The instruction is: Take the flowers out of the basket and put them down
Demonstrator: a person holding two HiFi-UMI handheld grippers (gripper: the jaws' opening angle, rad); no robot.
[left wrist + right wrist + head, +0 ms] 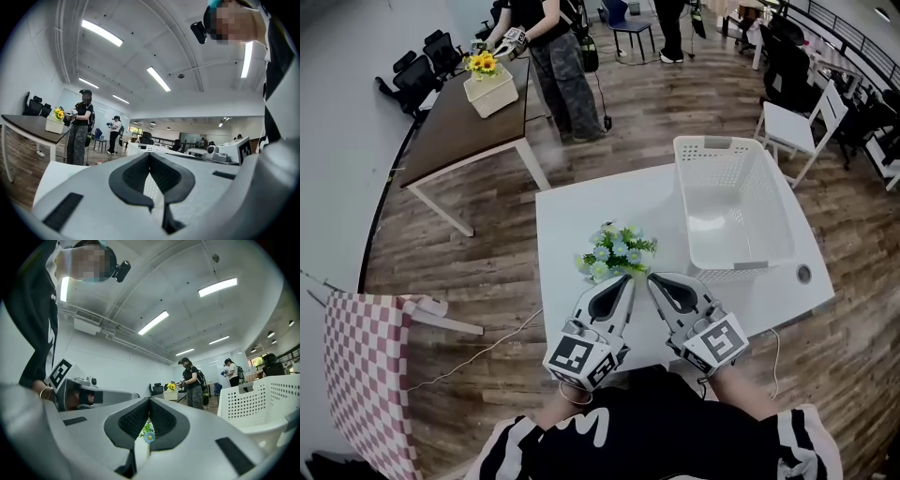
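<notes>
The basket (733, 202) walls off the right side of the counter (581, 211), and the flowers (617, 253) sit near its front. Bare counter lies open left of them and beyond.

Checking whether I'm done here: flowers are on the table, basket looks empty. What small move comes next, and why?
Probably just ease the left gripper and right gripper back toward you. The flowers already rest on the white table, outside the empty basket. Both grippers are shut with nothing held, tips close beside the bouquet, so nothing seems left to place.
</notes>
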